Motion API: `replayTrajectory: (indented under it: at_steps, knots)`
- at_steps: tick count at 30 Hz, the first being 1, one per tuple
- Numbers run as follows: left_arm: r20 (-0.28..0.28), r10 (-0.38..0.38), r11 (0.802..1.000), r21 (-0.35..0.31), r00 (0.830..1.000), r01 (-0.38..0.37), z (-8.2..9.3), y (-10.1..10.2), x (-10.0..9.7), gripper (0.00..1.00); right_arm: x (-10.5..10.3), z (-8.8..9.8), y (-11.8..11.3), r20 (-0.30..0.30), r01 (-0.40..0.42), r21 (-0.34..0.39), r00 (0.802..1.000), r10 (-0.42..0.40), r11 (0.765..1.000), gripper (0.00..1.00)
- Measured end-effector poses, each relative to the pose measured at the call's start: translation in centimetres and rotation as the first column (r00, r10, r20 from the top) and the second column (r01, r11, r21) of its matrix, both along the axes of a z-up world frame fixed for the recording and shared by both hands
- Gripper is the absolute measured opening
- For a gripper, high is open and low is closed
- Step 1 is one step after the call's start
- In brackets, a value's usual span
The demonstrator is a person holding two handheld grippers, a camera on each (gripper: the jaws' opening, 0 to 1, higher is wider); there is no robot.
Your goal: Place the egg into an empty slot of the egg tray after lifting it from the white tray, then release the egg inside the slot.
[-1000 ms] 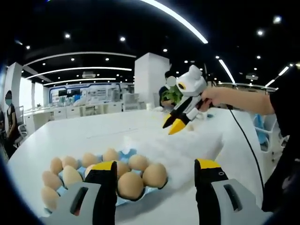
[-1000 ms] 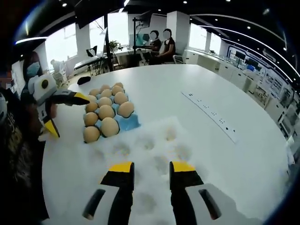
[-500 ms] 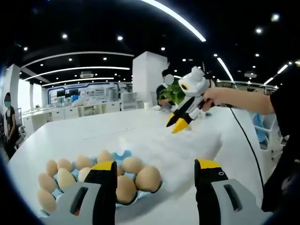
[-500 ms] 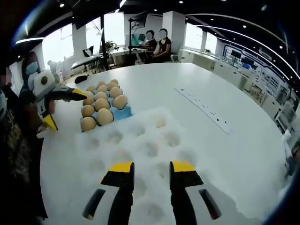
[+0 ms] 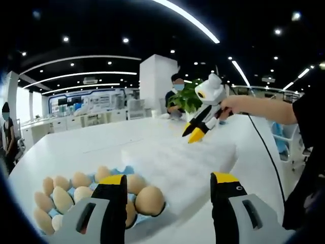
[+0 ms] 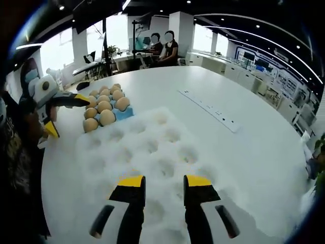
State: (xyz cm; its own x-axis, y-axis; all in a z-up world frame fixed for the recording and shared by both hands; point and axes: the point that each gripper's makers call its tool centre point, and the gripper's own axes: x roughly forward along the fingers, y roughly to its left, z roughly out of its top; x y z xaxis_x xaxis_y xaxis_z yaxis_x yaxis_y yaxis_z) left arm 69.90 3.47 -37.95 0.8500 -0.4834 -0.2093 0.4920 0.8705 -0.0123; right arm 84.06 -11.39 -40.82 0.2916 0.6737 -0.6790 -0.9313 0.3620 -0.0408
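Blue egg tray (image 5: 127,170), lower left of left gripper view, looks near full. White tray (image 6: 152,152) slots appear empty. Left gripper (image 5: 167,190) and right gripper (image 6: 165,185) jaws both open, holding nothing; no egg in hand, task prob. done or nearly.

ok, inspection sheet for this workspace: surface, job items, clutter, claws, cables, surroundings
Surface: large white round table.
Job's things: blue egg tray with brown eggs, beside the white tray; white tray's dimples look empty, one pale spot at its far end unclear.
Clutter: long flat white strip on the table.
Grippers: left claw open, empty; right claw open, empty, above the white tray.
Cables: black cable trailing from the right claw.
Surroundings: open office, people seated at the table's far side, green plant.
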Motion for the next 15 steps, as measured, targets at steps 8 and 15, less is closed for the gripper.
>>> replayTrajectory:
  at_steps: [8,15]
  knots:
    - [-0.002,-0.018,1.0,0.009,1.0,0.018,0.2,-0.1,0.6,0.68,0.6,-0.4,-1.9,0.006,0.038,-0.015,0.999,-0.038,0.999,0.31]
    - [-0.007,-0.027,0.999,0.017,1.0,0.027,0.1,-0.2,1.0,0.68,1.8,-0.7,-4.3,0.013,0.084,-0.027,0.996,-0.083,0.996,0.31]
